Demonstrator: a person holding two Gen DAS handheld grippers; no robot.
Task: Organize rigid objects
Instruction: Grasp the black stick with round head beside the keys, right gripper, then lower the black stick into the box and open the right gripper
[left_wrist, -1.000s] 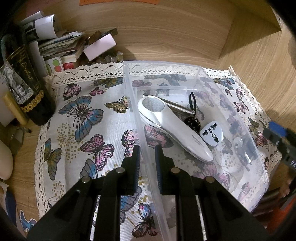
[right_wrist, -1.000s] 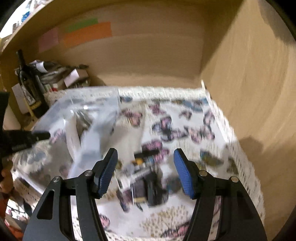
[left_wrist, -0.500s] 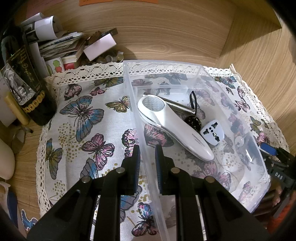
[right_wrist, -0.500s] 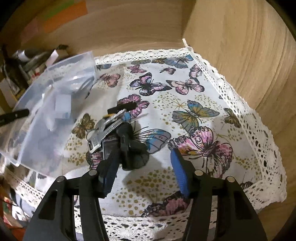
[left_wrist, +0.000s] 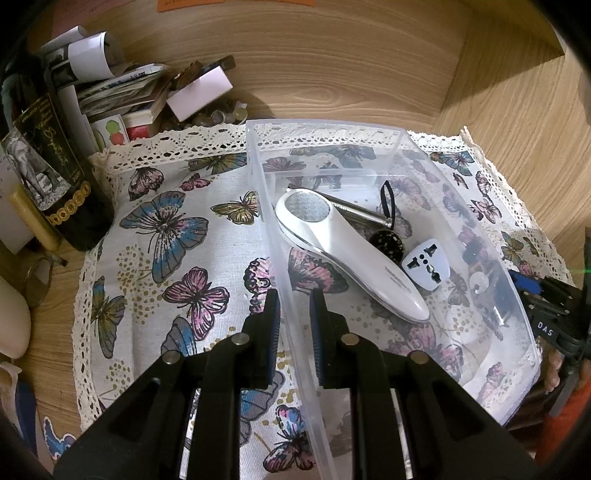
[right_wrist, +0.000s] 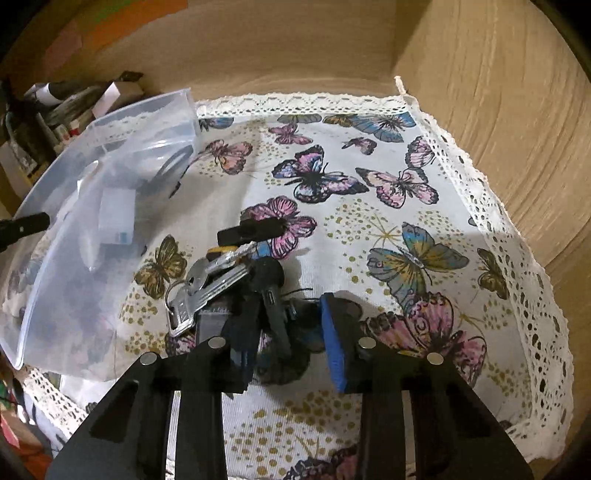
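- The left gripper (left_wrist: 293, 317), black with dark pads, is clamped on the near side wall of a clear rectangular plastic storage bin (left_wrist: 373, 127); one finger stands outside the wall and the other inside it.
- The bin rests on a white lace-edged cloth printed with butterflies (left_wrist: 166, 236), which covers a wooden shelf surface (left_wrist: 332, 55).
- Inside the bin lie a long white handheld device with a round mesh head (left_wrist: 343, 251), a slim silver metal rod (left_wrist: 360, 210) behind it, a small black speckled ball with a black loop (left_wrist: 386, 242), and a white travel plug adapter (left_wrist: 426, 266) just beside the device's handle.
- At the far left stand a dark glass wine bottle with a gold-lettered label (left_wrist: 55, 173) and a heap of papers and small boxes (left_wrist: 122, 92).
- The right gripper (right_wrist: 286, 336), black with blue pads, is low over the cloth, its jaws closing around a bunch of silver keys with black fobs on a ring (right_wrist: 229, 284).
- The black fob end of the bunch sits between the fingers; whether the pads already press on it cannot be told.
- The key bunch lies on the cloth just beside the bin's outer wall, outside the bin.
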